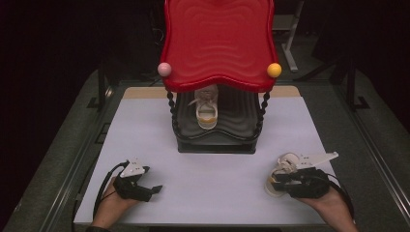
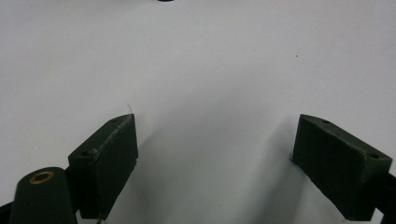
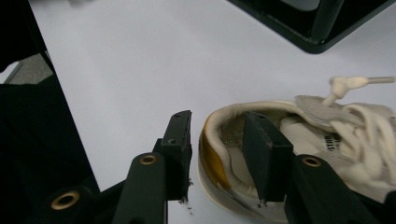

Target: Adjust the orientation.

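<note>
One shoe (image 1: 207,110) already on the rack (image 1: 216,137). Second shoe (image 3: 299,154) on the tabletop (image 1: 212,179), heel straddled by spread right gripper (image 3: 219,140) jaws, unpinched. Left gripper (image 2: 215,158) jaws spread, empty.

Small dark print on the tongue label of the white sneaker (image 3: 327,140), too small and blurred to read. No other lettering, numbers or signs legible anywhere.

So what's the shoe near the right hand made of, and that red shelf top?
The shoe looks like soft white leather or imitation leather, matte, with woven cotton-like laces and a yellow-tan heel patch. The red shelf top looks like glossy moulded plastic: light shines off its wavy ridges.
</note>
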{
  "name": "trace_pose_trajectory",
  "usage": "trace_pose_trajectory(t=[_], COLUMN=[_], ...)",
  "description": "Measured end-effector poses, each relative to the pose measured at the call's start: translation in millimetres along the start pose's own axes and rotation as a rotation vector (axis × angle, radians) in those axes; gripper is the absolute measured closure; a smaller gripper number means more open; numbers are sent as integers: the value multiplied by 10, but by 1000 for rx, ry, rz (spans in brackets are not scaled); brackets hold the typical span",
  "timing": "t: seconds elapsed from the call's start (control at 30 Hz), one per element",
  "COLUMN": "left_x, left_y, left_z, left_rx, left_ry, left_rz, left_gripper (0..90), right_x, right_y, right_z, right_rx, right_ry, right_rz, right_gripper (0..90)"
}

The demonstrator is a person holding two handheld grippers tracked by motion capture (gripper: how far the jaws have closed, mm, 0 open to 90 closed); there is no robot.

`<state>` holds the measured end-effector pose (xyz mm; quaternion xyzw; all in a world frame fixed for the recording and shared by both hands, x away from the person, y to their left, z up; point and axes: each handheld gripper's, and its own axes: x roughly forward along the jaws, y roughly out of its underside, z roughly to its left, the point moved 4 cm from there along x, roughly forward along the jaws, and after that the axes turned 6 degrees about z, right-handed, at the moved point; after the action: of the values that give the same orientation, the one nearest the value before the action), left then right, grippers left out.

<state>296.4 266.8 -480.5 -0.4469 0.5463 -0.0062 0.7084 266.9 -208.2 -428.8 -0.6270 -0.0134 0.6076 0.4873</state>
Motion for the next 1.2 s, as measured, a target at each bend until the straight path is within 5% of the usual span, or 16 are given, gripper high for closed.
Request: trace_pose_trajectory(t=[0.2, 0.67, 1.2], left_x=[0, 1, 1], left_y=[0, -1, -1], left_z=[0, 1, 1], left_rx=[0, -1, 0], left_ry=[0, 2, 1], left_rz=[0, 0, 1], left_gripper=[131, 131, 131], right_x=[151, 98, 243], right_y=[19, -42, -396], right_z=[-37, 41, 505], right_rx=[-10, -67, -212], right_ry=[-9, 8, -61], right_rz=[57, 52, 44], right_gripper=[654, 748, 747])
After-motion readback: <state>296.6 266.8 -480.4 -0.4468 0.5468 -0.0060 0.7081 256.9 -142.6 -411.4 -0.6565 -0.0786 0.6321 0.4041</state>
